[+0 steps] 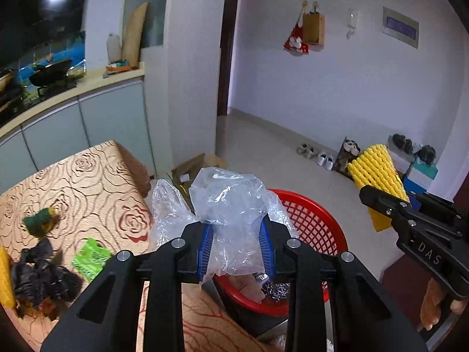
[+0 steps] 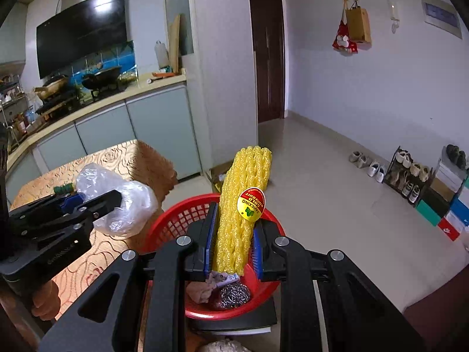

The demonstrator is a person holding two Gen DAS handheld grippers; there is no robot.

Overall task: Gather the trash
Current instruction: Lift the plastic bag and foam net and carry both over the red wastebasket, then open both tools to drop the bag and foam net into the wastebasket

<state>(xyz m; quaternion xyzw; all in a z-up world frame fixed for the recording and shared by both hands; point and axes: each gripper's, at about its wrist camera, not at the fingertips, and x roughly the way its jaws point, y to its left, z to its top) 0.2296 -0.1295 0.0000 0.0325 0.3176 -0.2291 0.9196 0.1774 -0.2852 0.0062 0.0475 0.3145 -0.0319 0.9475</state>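
Black bag [image 1: 41, 278], green wrapper [image 1: 89, 258] and green sponge [image 1: 41, 220] seen scattered on patterned table [image 1: 96, 182] at left. Clear plastic bag [image 1: 234, 205] pinched between blue pads of left gripper [image 1: 238, 252], held above red basket [image 1: 316, 223]. Steel scourer [image 2: 234, 294] seen inside basket. Yellow foam net [image 2: 243, 205] with sticker clamped upright in right gripper [image 2: 233, 249], over basket. Shoe rack [image 2: 407, 173] at right wall.

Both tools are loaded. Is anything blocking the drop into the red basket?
Nothing visible does. The red basket is open-topped, holding only low trash. The clear plastic bag and yellow foam net hang over it.
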